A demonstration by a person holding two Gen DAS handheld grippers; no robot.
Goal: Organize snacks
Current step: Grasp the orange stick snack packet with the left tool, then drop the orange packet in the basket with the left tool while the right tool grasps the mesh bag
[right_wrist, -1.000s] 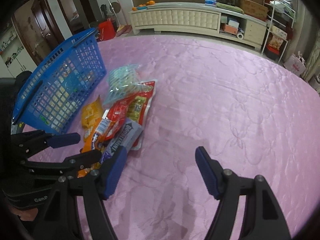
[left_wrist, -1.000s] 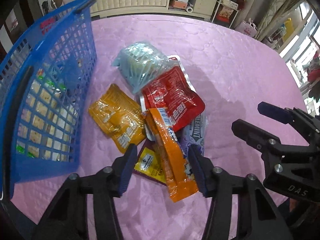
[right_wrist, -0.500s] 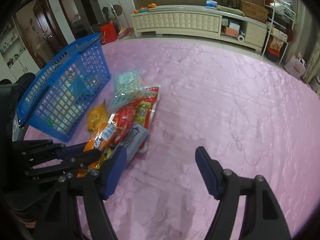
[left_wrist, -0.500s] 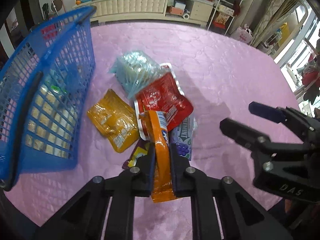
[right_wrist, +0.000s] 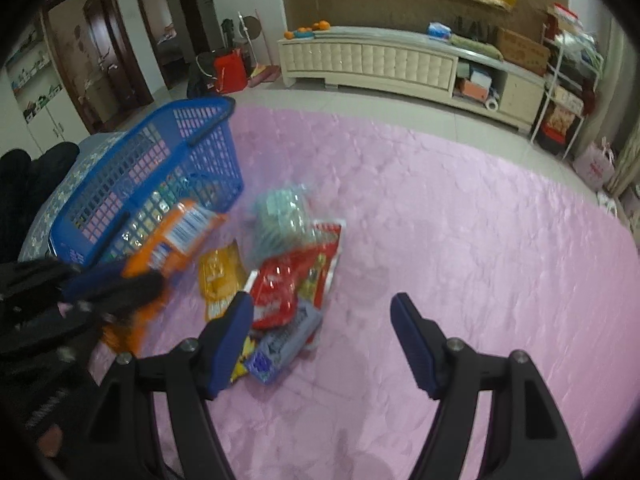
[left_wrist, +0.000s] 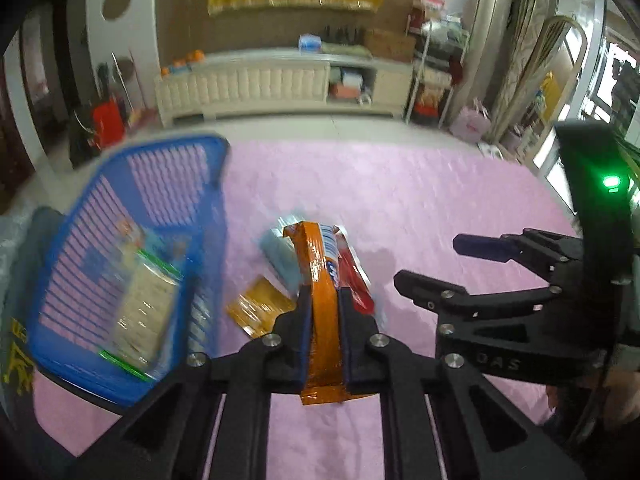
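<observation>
Left gripper (left_wrist: 323,322): jaws closed tight on the orange packet (left_wrist: 320,300), gripping its lower half; packet stands up lengthwise between the pads, clear of the cloth.
Orange packet, right wrist view: raised beside the basket's near wall, blurred, above the pile's left edge.
Right gripper (right_wrist: 322,340): jaws wide apart, nothing between them; hovers over the cloth just right of the pile.
Basket (right_wrist: 208,110): blue, mesh-walled, left of the pile; holds a pale packet with green trim (left_wrist: 142,312).
Pile on cloth: light blue bag (right_wrist: 286,216) at the far end, red packet (right_wrist: 280,286) overlapping it, yellow packet (right_wrist: 218,276) to its left, purple-grey packet (right_wrist: 282,344) nearest.
Surface: pink cloth (right_wrist: 460,216).
</observation>
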